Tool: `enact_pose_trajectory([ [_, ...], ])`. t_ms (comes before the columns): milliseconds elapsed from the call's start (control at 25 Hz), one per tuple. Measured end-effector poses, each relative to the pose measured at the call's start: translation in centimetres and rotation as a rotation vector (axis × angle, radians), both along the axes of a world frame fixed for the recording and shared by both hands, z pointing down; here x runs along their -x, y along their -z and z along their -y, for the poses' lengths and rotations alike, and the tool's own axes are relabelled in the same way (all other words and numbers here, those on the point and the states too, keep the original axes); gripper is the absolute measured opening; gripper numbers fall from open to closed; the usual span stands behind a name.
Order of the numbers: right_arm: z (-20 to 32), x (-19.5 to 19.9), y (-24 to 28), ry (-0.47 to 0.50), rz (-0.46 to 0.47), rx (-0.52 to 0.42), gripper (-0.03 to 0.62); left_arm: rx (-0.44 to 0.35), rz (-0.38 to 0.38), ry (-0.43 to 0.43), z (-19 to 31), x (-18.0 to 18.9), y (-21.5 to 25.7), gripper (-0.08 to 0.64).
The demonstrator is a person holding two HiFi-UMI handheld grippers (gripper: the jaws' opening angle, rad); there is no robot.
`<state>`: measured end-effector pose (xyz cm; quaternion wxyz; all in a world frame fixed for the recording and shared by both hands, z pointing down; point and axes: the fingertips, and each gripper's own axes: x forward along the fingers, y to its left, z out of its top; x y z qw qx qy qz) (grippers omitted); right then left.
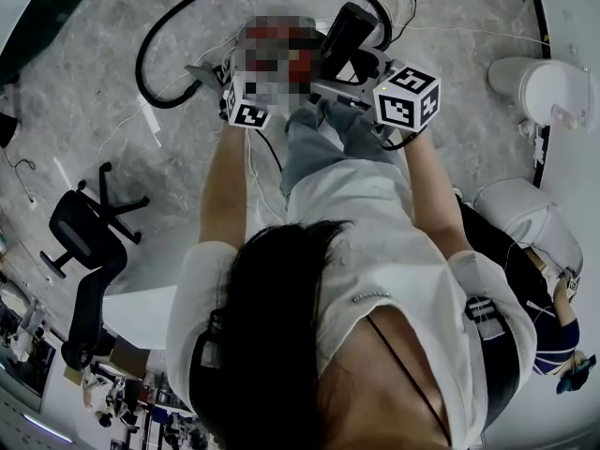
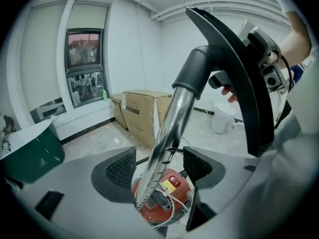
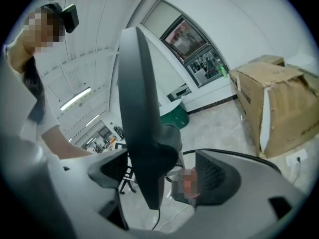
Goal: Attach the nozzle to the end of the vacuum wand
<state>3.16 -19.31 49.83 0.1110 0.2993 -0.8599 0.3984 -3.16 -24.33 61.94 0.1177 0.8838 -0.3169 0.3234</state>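
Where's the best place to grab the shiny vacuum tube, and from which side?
Probably the straight, bare metal stretch of the wand, below the black nozzle. Come at it across its length with one pad on each side, the way the left gripper straddles it now, jaws open. It's round, slim and even there. Higher up it bends and widens into the nozzle.

Floor (image 1: 84,82): grey, marbled, hard. Standing directly on it:
- red vacuum body (image 2: 164,200), with a black hose (image 1: 150,45) looped round it
- thin white cable (image 1: 120,127) lying beside the hose
- black office chair (image 1: 84,242), well apart from the vacuum
- cardboard boxes (image 2: 142,111) against the wall
- white bin (image 2: 222,118) further along that wall
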Motion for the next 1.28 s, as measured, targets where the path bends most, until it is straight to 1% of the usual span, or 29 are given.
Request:
enact_pose_trajectory([
  [120, 0.0, -0.6, 0.9, -0.018, 0.015, -0.022, 0.4, -0.004, -0.035, 0.045, -0.4, 1.0, 1.6, 0.281],
  [280, -0.6, -2.5, 1.8, -0.068, 0.001, -0.05, 0.4, -0.002, -0.134, 0.156, -1.4, 1.8, 4.4, 0.281],
  [360, -0.7, -3.3, 2.2, -0.084, -0.004, -0.068, 0.4, -0.011, -0.145, 0.185, -2.0, 2.3, 5.6, 0.281],
  [480, -0.9, -4.4, 3.1, -0.103, -0.014, -0.096, 0.4, -0.003, -0.143, 0.188, -3.1, 2.2, 6.8, 0.281],
  [600, -1.3, -5.1, 3.9, -0.115, -0.014, -0.121, 0.4, 0.009, -0.152, 0.163, -4.3, 1.7, 8.6, 0.279],
  [720, -1.8, -5.6, 4.7, -0.117, -0.003, -0.134, 0.4, -0.021, -0.161, 0.147, -5.4, 1.4, 11.1, 0.279],
  [800, -2.1, -6.1, 5.2, -0.126, 0.003, -0.144, 0.4, -0.038, -0.206, 0.159, -5.9, 0.9, 12.6, 0.279],
  [1000, -2.7, -6.9, 6.2, -0.141, 0.002, -0.17, 0.399, -0.056, -0.344, 0.23, -6.9, 0.4, 16.0, 0.279],
  [1120, -3.3, -7.2, 6.7, -0.128, -0.035, -0.184, 0.399, -0.047, -0.461, 0.287, -7.3, 0.3, 18.3, 0.276],
  [1160, -3.4, -7.3, 6.9, -0.127, -0.04, -0.19, 0.399, -0.047, -0.488, 0.303, -7.4, 0.4, 18.8, 0.276],
  [1200, -3.3, -7.3, 7.2, -0.128, -0.036, -0.194, 0.399, -0.049, -0.498, 0.315, -7.4, 0.6, 19.2, 0.278],
  [1280, -3.3, -7.1, 7.7, -0.121, -0.017, -0.197, 0.399, -0.054, -0.485, 0.326, -7.5, 0.9, 19.5, 0.276],
])
